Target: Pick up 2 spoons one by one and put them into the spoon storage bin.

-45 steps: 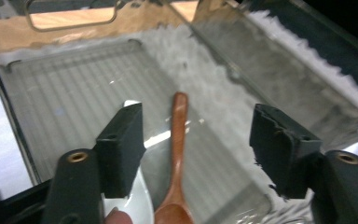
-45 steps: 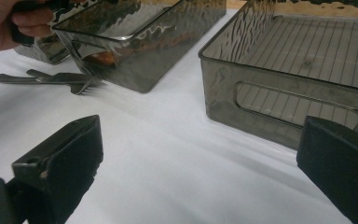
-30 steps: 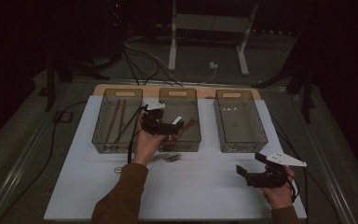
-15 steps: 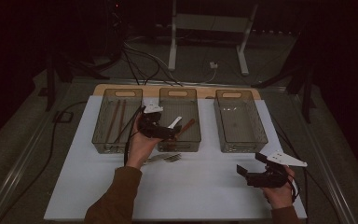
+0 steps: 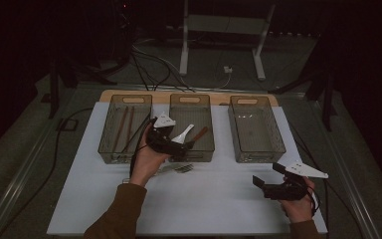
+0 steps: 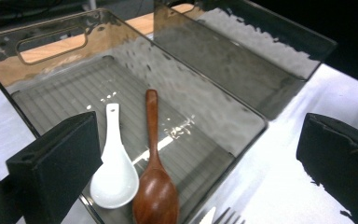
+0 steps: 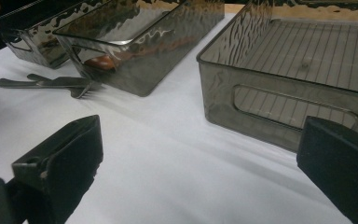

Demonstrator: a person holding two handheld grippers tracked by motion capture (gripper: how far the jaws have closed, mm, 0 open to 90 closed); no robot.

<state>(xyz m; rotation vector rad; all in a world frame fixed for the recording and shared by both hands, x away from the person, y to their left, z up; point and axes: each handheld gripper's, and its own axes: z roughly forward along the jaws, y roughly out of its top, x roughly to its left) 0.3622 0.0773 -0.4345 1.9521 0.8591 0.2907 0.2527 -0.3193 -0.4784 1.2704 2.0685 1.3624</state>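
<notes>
Nearest, right gripper point(image 5: 268, 185): held low over the bare front of the white mat point(image 5: 204, 204), well apart from every bin; jaws spread wide with nothing between them; likely parked there to stay out of the way, ready for a pick
Next, right gripper's own outlook: aimed across the mat toward the forks point(image 7: 51, 83) and the bins beyond, jaws [no contact] wide on both sides of the view; seems placed to watch the loose cutlery
Then, forks point(image 5: 179, 168): lying flat on the mat just in front of the middle bin point(image 5: 191, 101), outside all three bins; tines also peek in at the bottom of the left gripper view point(image 6: 226, 217); probably unsorted as yet
Left gripper point(image 5: 179, 149): raised over the near end of the middle bin, jaws apart and holding nothing; seen along its own jaws, tipped down into the bin, as fits a drop-off or a check of what lies inside
White spoon point(image 6: 114, 172): on the ribbed floor of the middle bin, bowl toward the near wall, handle pointing away
Wooden spoon point(image 6: 154, 186): just beside the white one, same way round, touching or nearly so; cannot tell which; grouped as spoons, by the look of it
Left bin point(image 5: 124, 102): long thin brown sticks inside, likely chopsticks, laid lengthwise to fit
Right bin point(image 5: 253, 102): nothing seen inside; possibly kept for the forks
Farthest: three bins in a row along the back edge of the mat, handles away, one kind of utensil each, as a sorting layout would have it
</notes>
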